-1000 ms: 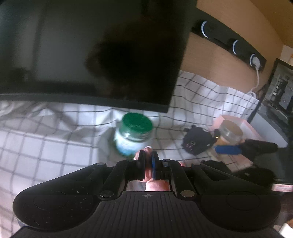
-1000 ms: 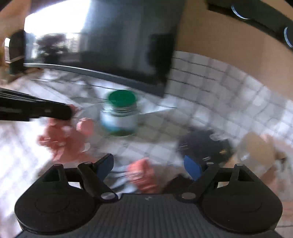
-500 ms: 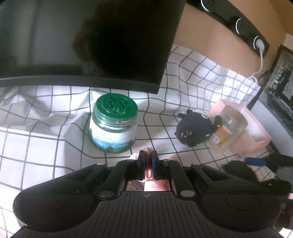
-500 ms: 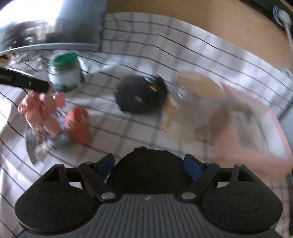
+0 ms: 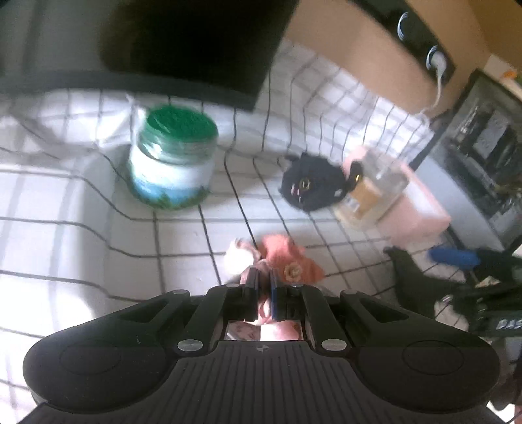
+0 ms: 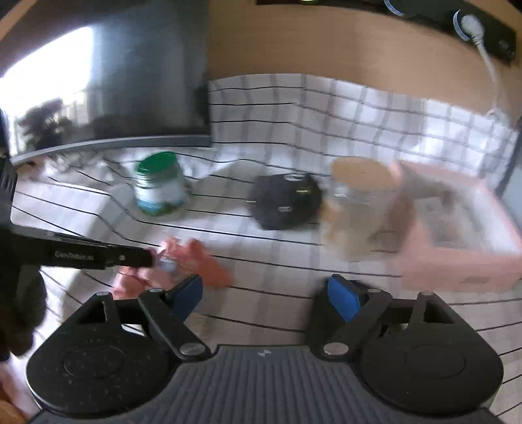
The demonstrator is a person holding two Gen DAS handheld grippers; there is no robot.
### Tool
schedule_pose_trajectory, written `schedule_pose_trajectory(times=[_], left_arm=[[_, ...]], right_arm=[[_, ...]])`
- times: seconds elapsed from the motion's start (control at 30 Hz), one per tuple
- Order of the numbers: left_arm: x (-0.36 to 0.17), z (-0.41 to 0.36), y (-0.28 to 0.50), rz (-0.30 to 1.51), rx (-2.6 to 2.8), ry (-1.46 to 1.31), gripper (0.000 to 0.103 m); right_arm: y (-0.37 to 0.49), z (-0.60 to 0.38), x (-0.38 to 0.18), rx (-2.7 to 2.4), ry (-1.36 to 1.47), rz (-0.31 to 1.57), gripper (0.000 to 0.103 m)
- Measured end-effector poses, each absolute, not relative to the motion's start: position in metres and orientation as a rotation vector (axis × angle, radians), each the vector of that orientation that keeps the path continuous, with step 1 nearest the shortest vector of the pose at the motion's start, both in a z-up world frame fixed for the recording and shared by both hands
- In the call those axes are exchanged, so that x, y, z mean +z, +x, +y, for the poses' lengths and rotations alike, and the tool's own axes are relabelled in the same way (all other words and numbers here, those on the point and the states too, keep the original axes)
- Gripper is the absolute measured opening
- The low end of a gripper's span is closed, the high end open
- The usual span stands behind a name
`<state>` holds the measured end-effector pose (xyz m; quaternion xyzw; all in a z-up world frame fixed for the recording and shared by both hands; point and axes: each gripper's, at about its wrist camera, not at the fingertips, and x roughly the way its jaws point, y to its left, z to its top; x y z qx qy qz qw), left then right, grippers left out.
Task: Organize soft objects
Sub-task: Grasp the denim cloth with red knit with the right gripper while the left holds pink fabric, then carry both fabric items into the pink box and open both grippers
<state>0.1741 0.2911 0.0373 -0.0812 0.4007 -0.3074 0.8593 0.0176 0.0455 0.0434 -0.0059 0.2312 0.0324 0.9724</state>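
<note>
My left gripper (image 5: 265, 284) is shut on a pink soft toy (image 5: 284, 259), held just above the checked cloth; it shows at the left of the right wrist view (image 6: 202, 261), pinched by the left gripper (image 6: 146, 257). A black plush cat (image 5: 310, 186) lies further back beside a clear jar (image 5: 372, 192); it also shows in the right wrist view (image 6: 285, 200). My right gripper (image 6: 266, 295) is open and empty, low over the cloth in front of the cat. A pink box (image 6: 463, 234) stands at the right.
A green-lidded jar (image 5: 173, 159) stands on the checked cloth (image 5: 81, 208) in front of a dark monitor (image 5: 146, 42). The clear jar (image 6: 359, 202) leans against the pink box (image 5: 421, 208). A power strip (image 6: 483, 22) and cable hang on the back wall.
The left gripper has tipped so more of the pink toy shows past its fingers. The right gripper has swung back left and pulled away from the box; both views are blurred by motion.
</note>
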Motion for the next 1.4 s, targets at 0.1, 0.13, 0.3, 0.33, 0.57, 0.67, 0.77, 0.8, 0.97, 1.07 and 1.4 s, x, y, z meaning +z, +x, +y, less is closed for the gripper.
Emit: schedule_pose_trajectory(times=[0.1,0.13,0.3,0.33,0.57,0.67,0.77,0.8,0.97,1.07,1.4], left_arm=[[0.056,0.314,0.165,0.757,-0.598,-0.163,0.009],[0.061,0.321,0.163,0.732,-0.581,-0.157,0.009],[0.077,0.347,0.16,0.66,-0.504,-0.137,0.009],[0.078,0.35,0.16,0.655,-0.494,-0.134,0.009],[0.077,0.365,0.165,0.645,-0.43,-0.132,0.009],[0.075,0.366,0.167,0.654,-0.41,-0.131,0.009],[0.071,0.364,0.169,0.671,-0.397,-0.129,0.009],[0.07,0.363,0.17,0.676,-0.393,-0.129,0.009],[0.068,0.351,0.171,0.694,-0.387,-0.129,0.009],[0.069,0.341,0.17,0.699,-0.395,-0.121,0.009],[0.105,0.284,0.172,0.611,-0.421,-0.087,0.009]], right_arm=[[0.032,0.063,0.035,0.123,0.1,0.526,0.085],[0.037,0.068,0.032,0.128,0.134,0.542,0.085],[0.076,0.096,0.013,0.068,0.252,0.596,0.085],[0.085,0.102,0.009,0.051,0.266,0.616,0.085],[0.114,0.146,-0.003,0.005,0.126,0.638,0.093],[0.117,0.161,-0.007,-0.001,0.002,0.636,0.091],[0.111,0.16,-0.006,0.04,-0.043,0.623,0.076],[0.109,0.158,-0.004,0.063,-0.053,0.625,0.07],[0.099,0.152,0.005,0.152,-0.137,0.65,0.033],[0.095,0.141,0.01,0.186,-0.123,0.673,0.028],[0.056,0.079,0.081,0.261,-0.137,0.517,0.027]])
